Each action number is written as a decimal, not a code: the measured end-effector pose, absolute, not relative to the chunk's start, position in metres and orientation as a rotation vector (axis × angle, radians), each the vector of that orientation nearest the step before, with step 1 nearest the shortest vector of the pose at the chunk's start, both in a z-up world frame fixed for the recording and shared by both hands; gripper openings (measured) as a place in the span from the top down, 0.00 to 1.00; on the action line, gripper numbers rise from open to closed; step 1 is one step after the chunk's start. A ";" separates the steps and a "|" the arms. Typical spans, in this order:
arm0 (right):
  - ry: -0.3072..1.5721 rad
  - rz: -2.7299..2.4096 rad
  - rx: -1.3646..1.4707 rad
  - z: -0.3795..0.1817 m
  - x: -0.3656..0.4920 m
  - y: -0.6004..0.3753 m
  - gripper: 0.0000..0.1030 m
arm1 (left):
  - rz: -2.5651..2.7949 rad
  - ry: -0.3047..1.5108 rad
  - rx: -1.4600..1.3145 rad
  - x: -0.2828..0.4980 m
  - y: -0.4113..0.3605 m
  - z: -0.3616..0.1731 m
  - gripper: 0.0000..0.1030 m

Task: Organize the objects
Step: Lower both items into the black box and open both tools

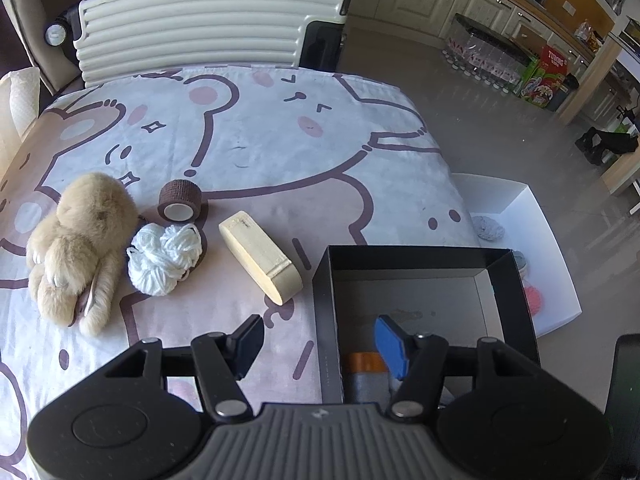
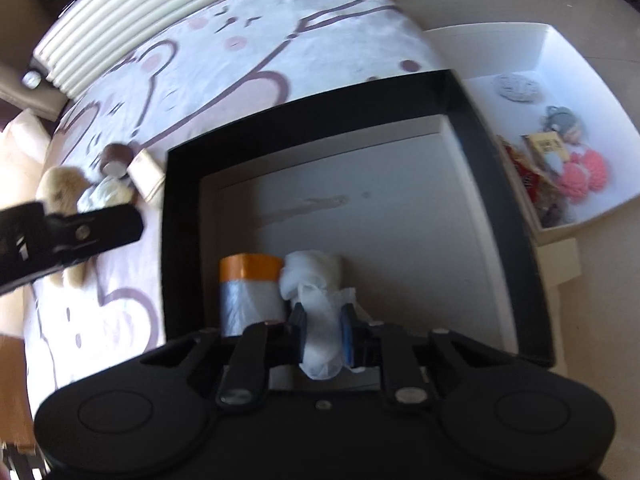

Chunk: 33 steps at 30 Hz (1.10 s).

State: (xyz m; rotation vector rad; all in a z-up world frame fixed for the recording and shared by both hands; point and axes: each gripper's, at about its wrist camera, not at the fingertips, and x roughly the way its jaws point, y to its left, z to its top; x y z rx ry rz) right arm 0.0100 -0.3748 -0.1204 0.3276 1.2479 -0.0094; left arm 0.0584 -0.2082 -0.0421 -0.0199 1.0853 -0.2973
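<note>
My left gripper [image 1: 318, 344] is open and empty, straddling the left wall of a black box [image 1: 324, 320] on the bed. Beyond it lie a beige case [image 1: 260, 262], a white yarn ball [image 1: 164, 258], a brown tape roll [image 1: 180, 200] and a tan plush toy [image 1: 80, 248]. My right gripper [image 2: 325, 334] is shut on a white crumpled bundle [image 2: 316, 300] inside the black box [image 2: 184, 216], next to an orange-and-grey roll [image 2: 249, 292]. That roll also shows in the left wrist view [image 1: 362, 376].
A white box [image 2: 560, 56] on the floor to the right holds a pink item [image 2: 586, 174] and several small things. A cream suitcase [image 1: 200, 20] stands behind the bed. The bed's right edge drops to the floor. The left gripper's arm [image 2: 72, 236] shows at the left.
</note>
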 end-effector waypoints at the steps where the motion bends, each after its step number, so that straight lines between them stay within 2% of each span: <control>1: 1.253 0.011 0.331 -0.120 0.010 -0.372 0.85 | -0.295 1.087 -0.018 0.058 -0.208 -0.043 0.39; 8: 1.275 0.011 0.312 -0.121 0.012 -0.365 0.83 | -0.287 1.098 -0.011 0.060 -0.205 -0.045 0.39; 14: 1.262 -0.020 0.299 -0.113 0.009 -0.367 0.61 | -0.293 1.102 -0.005 0.058 -0.205 -0.044 0.39; 16: 1.233 -0.037 0.298 -0.105 0.007 -0.371 0.49 | -0.293 1.100 -0.004 0.057 -0.204 -0.043 0.39; 33: 1.052 -0.199 0.282 -0.045 -0.021 -0.392 0.44 | -0.295 1.084 0.068 0.045 -0.199 -0.033 0.39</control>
